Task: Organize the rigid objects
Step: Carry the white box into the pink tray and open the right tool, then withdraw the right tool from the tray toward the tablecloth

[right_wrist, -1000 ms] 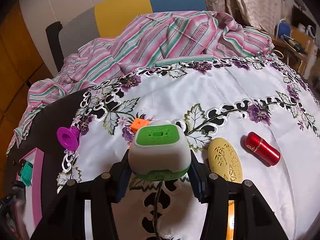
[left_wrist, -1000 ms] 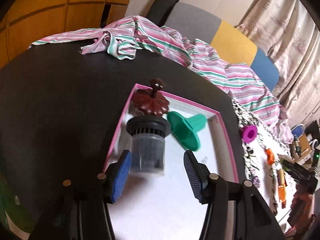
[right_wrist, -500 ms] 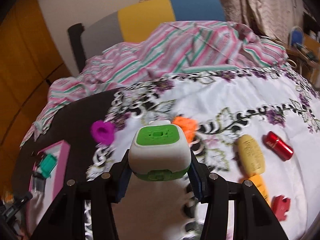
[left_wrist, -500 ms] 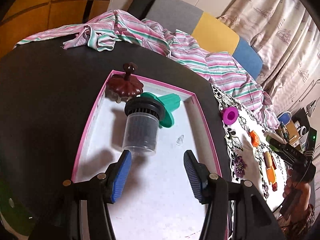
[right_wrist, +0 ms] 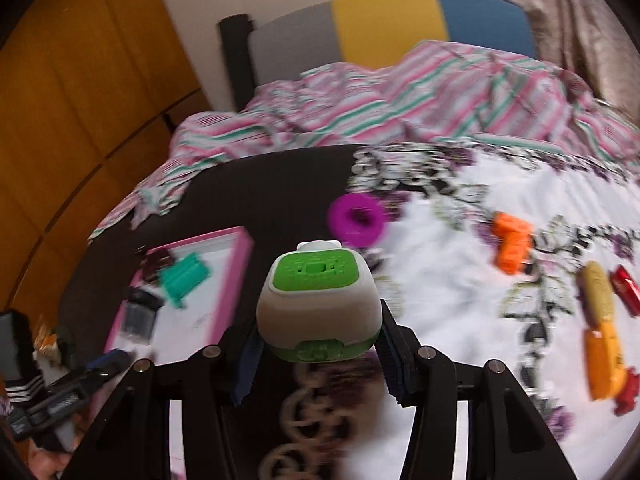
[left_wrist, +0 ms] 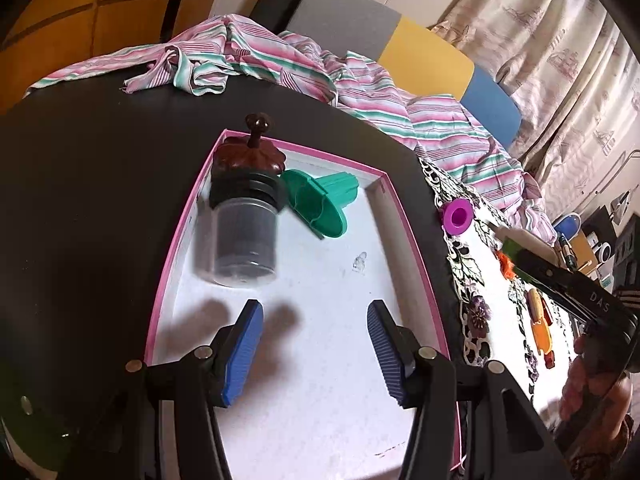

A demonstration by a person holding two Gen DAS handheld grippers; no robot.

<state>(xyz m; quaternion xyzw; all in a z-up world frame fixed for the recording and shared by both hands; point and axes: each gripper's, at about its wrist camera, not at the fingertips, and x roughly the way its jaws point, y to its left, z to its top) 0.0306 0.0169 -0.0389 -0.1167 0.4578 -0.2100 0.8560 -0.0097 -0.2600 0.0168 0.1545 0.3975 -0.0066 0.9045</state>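
Observation:
A pink-rimmed white tray (left_wrist: 404,216) lies on the black table. In it stand a dark capped jar (left_wrist: 244,236), a brown flower-shaped knob (left_wrist: 250,156) and a green funnel piece (left_wrist: 320,204). My left gripper (left_wrist: 314,350) is open and empty above the tray, short of the jar. My right gripper (right_wrist: 318,354) is shut on a white and green device (right_wrist: 318,300), held in the air above the table's edge, right of the tray (right_wrist: 232,276). A magenta spool (right_wrist: 356,220) lies beyond it.
On the floral white cloth (right_wrist: 452,280) lie an orange block (right_wrist: 512,246), a yellow oval piece (right_wrist: 598,294), a red cylinder (right_wrist: 626,288) and orange and red pieces (right_wrist: 604,364). A striped cloth (left_wrist: 280,64) and a chair (right_wrist: 384,24) lie behind the table.
My left gripper has drawn back from the jar, which now stands free in the tray. My right gripper has swung left with the device, toward the tray.

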